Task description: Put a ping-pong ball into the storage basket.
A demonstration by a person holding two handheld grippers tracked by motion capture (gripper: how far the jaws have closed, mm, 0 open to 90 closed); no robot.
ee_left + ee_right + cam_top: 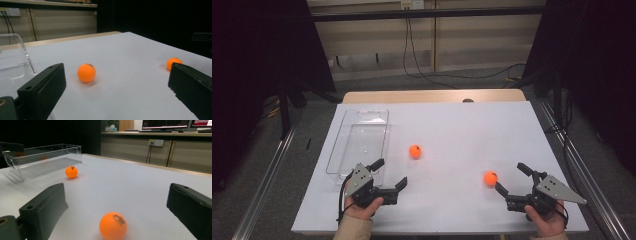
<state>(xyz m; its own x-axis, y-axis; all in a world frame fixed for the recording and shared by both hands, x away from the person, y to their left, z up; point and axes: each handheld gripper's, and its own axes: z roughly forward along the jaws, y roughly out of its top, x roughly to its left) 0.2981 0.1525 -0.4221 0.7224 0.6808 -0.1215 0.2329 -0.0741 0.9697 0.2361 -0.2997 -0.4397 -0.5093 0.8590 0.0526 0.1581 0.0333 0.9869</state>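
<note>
While both hands rest low, each aims at a ball.
Tabletop (pixel 452 125): white, carrying everything.
Clear bin (pixel 362 120): far left, likely the balls' destination.
Right gripper (pixel 510 180): jaws wide, empty, near ball (pixel 490 178) just ahead.
Left gripper (pixel 390 173): jaws wide, empty, far ball (pixel 415 151) beyond.

Left gripper view: tray (pixel 17 62) cut off by the left edge, only its near corner and part of the floor in frame. Far ball (pixel 173 62) partly hidden behind the right-hand jaw.

Right gripper view: near ball (pixel 113 225) clipped at the bottom edge; its print is too blurred to read. Mark on the far ball (pixel 71 172) too small to tell, possibly a logo.

High view: forearms cut off at the bottom edge.
</note>
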